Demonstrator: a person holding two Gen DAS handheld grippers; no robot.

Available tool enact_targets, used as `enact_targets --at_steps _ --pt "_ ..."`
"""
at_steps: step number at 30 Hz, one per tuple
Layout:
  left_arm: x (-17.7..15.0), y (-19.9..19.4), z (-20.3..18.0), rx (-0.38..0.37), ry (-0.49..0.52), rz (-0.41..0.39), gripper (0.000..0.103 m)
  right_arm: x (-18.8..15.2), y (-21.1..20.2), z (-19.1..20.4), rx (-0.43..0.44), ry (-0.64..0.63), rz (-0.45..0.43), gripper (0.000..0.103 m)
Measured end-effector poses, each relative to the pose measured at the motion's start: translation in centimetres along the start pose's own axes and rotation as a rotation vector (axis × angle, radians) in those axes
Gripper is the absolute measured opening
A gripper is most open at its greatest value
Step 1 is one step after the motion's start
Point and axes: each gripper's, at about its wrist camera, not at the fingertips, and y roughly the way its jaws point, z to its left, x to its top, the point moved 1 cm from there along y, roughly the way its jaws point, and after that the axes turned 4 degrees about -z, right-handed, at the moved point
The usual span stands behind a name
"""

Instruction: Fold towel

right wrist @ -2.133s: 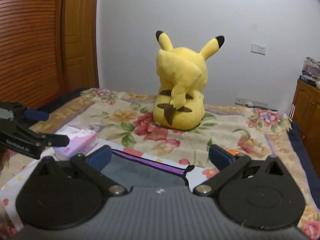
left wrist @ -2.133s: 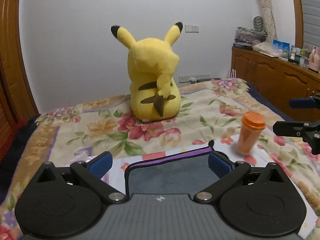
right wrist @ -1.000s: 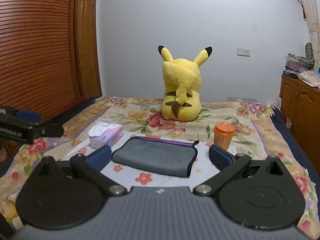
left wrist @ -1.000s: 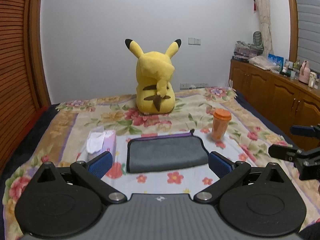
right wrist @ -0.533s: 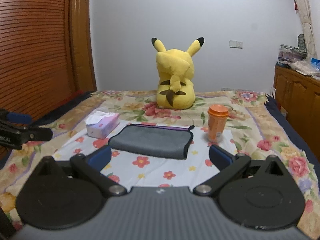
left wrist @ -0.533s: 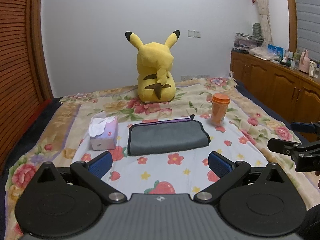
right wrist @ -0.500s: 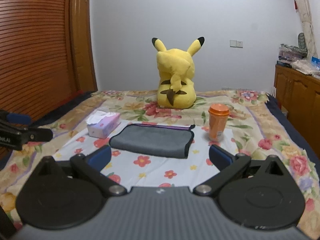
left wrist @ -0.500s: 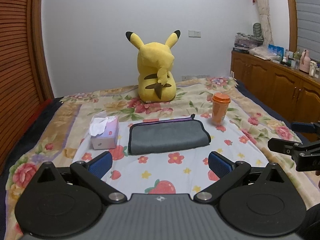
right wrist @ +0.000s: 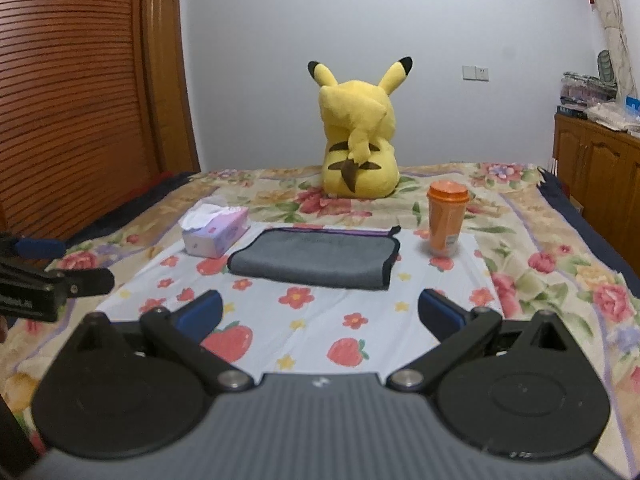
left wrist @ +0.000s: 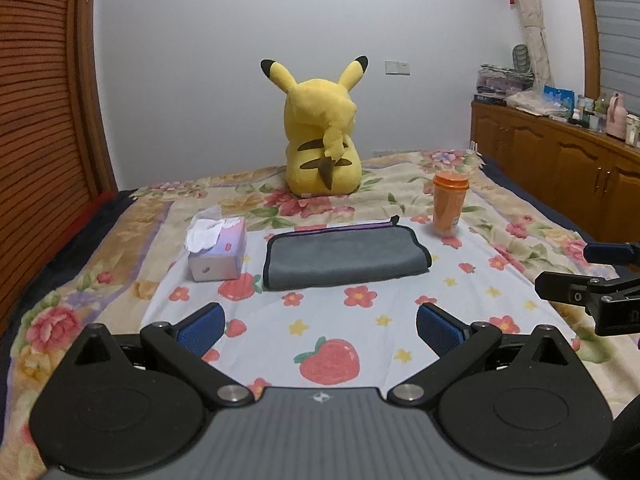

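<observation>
A grey towel (left wrist: 345, 256) with dark edging and a purple strip along its far edge lies folded flat on a white flowered sheet (left wrist: 360, 328); it also shows in the right wrist view (right wrist: 316, 258). My left gripper (left wrist: 318, 326) is open and empty, held well back from the towel above the sheet. My right gripper (right wrist: 320, 312) is open and empty, also well back from the towel. The right gripper shows at the right edge of the left wrist view (left wrist: 592, 276), and the left gripper at the left edge of the right wrist view (right wrist: 44, 268).
A tissue box (left wrist: 218, 250) stands left of the towel and an orange cup (left wrist: 450, 204) right of it. A yellow plush toy (left wrist: 322, 140) sits behind, near the wall. Wooden cabinets (left wrist: 560, 164) line the right, a slatted wardrobe (right wrist: 80, 100) the left.
Both grippers have pulled back and away from the towel, which now lies farther off and in full view. In the last half second little has moved.
</observation>
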Motion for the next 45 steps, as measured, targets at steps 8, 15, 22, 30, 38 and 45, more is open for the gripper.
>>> enact_targets --at_steps 8,15,22,30,38,45 --pt "-1.4 1.1 0.3 0.012 -0.037 -0.001 0.099 -1.6 0.9 0.4 -0.003 -0.005 0.022 0.103" --pt "-2.1 1.7 0.0 0.064 -0.014 -0.011 0.099 -2.5 1.4 0.4 -0.012 -0.011 0.028 0.103" --pt "-2.5 2.0 0.0 0.086 -0.003 -0.022 0.099 -2.7 1.0 0.3 -0.032 -0.013 -0.002 0.103" --pt "-2.3 1.2 -0.1 0.109 0.010 -0.074 0.099 -2.7 0.7 -0.6 -0.061 0.031 -0.040 0.103" --pt "-1.9 0.2 -0.4 0.120 0.029 -0.128 0.099 -2.5 0.2 -0.9 -0.084 0.037 -0.086 0.103" --pt "-1.7 -0.2 -0.2 0.117 0.008 -0.144 0.099 -2.4 -0.2 -1.0 -0.110 0.034 -0.122 0.103"
